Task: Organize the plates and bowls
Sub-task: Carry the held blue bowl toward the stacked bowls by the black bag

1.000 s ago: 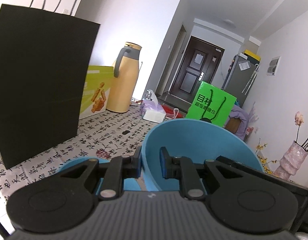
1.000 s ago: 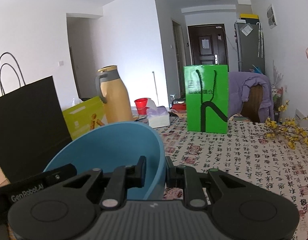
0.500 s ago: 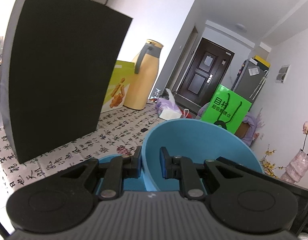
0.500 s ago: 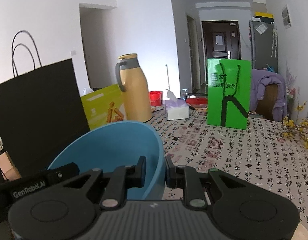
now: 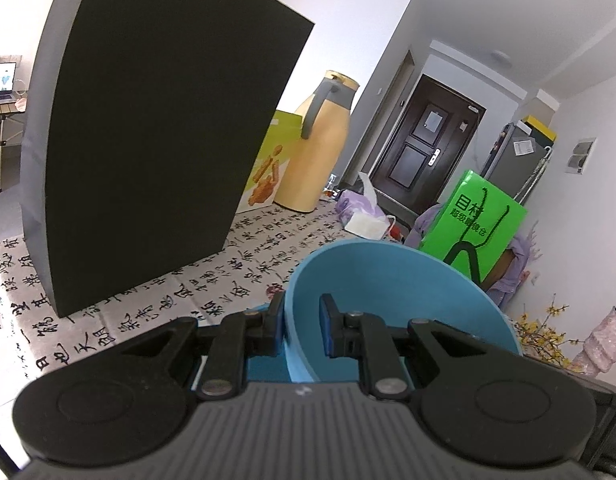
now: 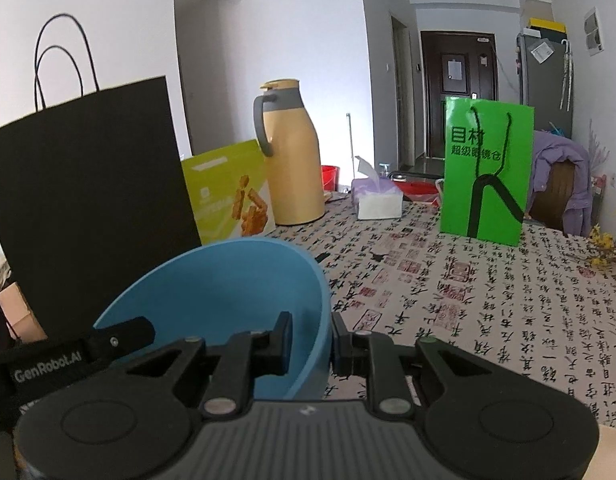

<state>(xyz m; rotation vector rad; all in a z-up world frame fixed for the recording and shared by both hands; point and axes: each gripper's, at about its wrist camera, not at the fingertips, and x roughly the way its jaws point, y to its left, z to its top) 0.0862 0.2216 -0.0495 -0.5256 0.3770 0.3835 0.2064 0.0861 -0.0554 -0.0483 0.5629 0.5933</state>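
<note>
Both grippers grip one blue bowl by its rim, from opposite sides. In the right wrist view the right gripper has its jaws narrow, one finger inside and one outside the wall at the bowl's right edge; the left gripper's finger tip shows at the far left of the rim. In the left wrist view the left gripper does the same on the other side, jaws narrow w/ the rim between them. The bowl looks lifted, tilted a bit, above the table w/ its calligraphy-print cloth. Below and left of the bowl in the left view there's another blue piece, prob. a plate or second bowl, mostly hidden by the fingers, so can't say which. Near: black paper bag close on the left, yellow-green box behind it, tan thermos jug, tissue box, green paper bag further back on the table. Step in hand, as I read it: carrying the bowl two-handed toward a stacking spot, likely onto the blue piece below. Next move calls for both hands lowering evenly, keeping the bowl level and centred over that piece, staying off the black bag on the left, then opening both jaws only once the bowl sits.
</note>
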